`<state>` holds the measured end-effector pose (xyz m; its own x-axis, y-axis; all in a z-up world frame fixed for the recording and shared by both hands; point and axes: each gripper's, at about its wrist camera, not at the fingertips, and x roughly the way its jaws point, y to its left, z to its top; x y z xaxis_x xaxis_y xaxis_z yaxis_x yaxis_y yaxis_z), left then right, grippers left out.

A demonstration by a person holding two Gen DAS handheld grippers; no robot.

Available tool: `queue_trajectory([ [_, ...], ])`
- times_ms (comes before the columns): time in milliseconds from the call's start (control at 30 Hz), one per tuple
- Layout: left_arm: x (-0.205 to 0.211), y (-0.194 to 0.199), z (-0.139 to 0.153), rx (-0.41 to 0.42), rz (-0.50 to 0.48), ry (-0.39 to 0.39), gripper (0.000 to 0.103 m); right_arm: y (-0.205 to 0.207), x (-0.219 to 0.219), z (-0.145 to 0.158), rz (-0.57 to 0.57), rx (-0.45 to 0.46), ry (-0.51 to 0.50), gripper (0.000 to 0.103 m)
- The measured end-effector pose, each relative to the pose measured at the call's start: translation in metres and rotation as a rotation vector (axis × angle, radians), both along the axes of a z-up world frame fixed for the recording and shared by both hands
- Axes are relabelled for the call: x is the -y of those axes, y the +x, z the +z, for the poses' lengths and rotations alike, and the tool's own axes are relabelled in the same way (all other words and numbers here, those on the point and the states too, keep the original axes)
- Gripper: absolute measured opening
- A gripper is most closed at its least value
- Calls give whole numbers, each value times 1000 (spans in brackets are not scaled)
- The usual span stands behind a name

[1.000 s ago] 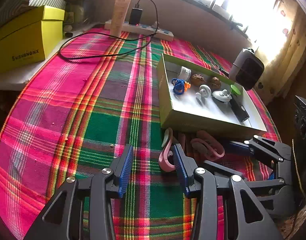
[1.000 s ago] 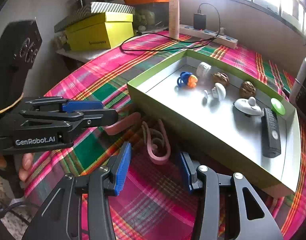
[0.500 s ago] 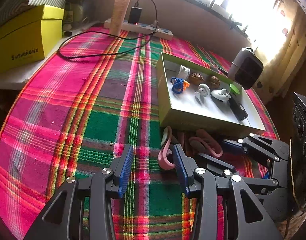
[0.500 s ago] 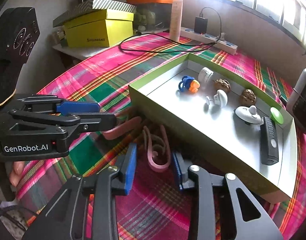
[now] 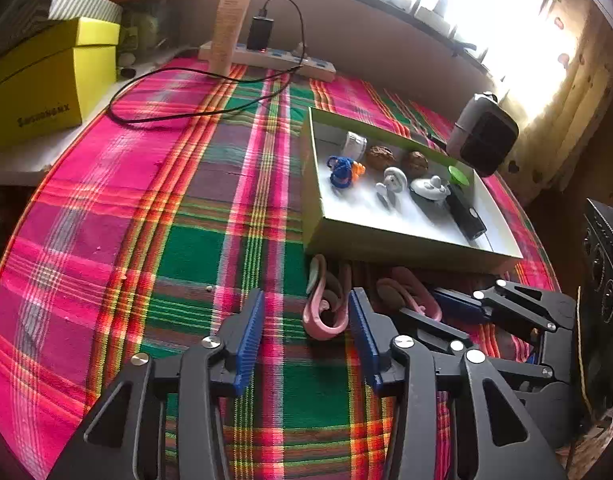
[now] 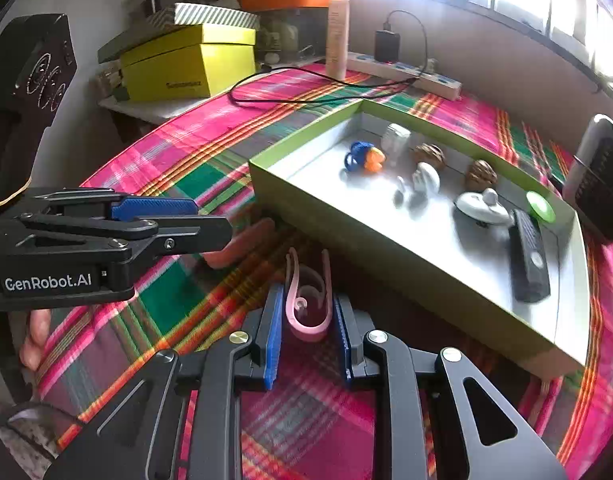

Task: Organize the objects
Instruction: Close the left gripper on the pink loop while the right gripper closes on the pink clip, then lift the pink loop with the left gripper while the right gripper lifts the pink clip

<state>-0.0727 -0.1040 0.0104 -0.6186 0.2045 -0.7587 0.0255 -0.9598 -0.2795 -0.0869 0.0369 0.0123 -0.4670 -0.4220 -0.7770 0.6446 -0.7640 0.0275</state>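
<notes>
Two pink clips lie on the plaid cloth in front of a green-rimmed tray (image 5: 390, 246) (image 6: 346, 228). My right gripper (image 6: 308, 320) has closed in around one pink clip (image 6: 308, 304), with its pads on either side of it. That clip shows partly hidden in the left wrist view (image 5: 406, 292). My left gripper (image 5: 306, 328) is open and empty, with the other pink clip (image 5: 324, 304) just ahead between its fingertips; in the right wrist view that clip (image 6: 242, 246) is half hidden behind the left gripper (image 6: 186, 220).
The tray holds a black remote (image 6: 528, 260), two walnuts, white hooks, a green cap and a blue-orange toy (image 6: 364, 156). A yellow box (image 5: 46, 80), a power strip with cable (image 5: 266, 54) and a grey-black device (image 5: 484, 136) stand around the table's edges.
My right gripper moved forward over a pink clip and narrowed its jaws around it. My left gripper stayed open and nearly still.
</notes>
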Motion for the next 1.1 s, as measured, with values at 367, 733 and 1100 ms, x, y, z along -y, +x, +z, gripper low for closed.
queue_trajectory([
  [367,-19,-5,-1,-3,-27,-114,46,9,-14,0,-33,0,-4,24],
  [733,-24,-12,-5,3,-32,-131,46,11,-17,0,-36,8,-17,24],
  [1100,-27,-13,-6,-16,-23,-189,37,11,-18,0,-37,11,-21,24],
])
